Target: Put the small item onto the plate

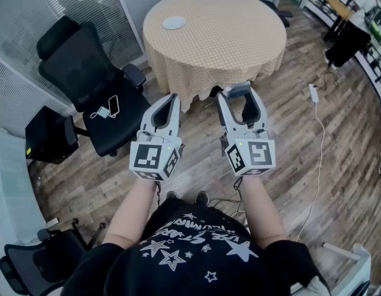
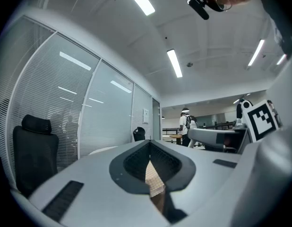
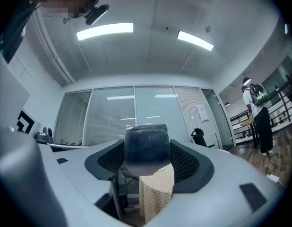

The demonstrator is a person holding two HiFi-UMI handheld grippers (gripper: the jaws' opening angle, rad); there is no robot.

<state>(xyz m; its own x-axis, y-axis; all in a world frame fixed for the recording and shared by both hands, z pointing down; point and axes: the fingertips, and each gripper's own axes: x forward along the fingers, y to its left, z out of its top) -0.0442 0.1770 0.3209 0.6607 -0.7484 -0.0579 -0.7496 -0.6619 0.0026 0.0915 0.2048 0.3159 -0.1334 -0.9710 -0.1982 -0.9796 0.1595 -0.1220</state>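
Observation:
A small dark grey block [image 1: 239, 90] sits between the jaws of my right gripper [image 1: 240, 98], which is shut on it. In the right gripper view the block [image 3: 146, 144] fills the gap at the tips of the right gripper [image 3: 146, 155]. My left gripper [image 1: 170, 103] is held beside it at the same height, shut with nothing in it, and its tips [image 2: 150, 145] meet. Both hang over the wood floor, short of the round table [image 1: 240, 36] with a yellow checked cloth. A pale round plate [image 1: 174, 22] lies on the table's far left part.
A black office chair [image 1: 67, 54] stands at the left with a phone and charger [image 1: 108, 108] on its seat. A white cable and adapter [image 1: 314, 92] lie on the floor at the right. Another chair [image 1: 36, 258] is at the lower left. A person [image 3: 255, 112] stands far off.

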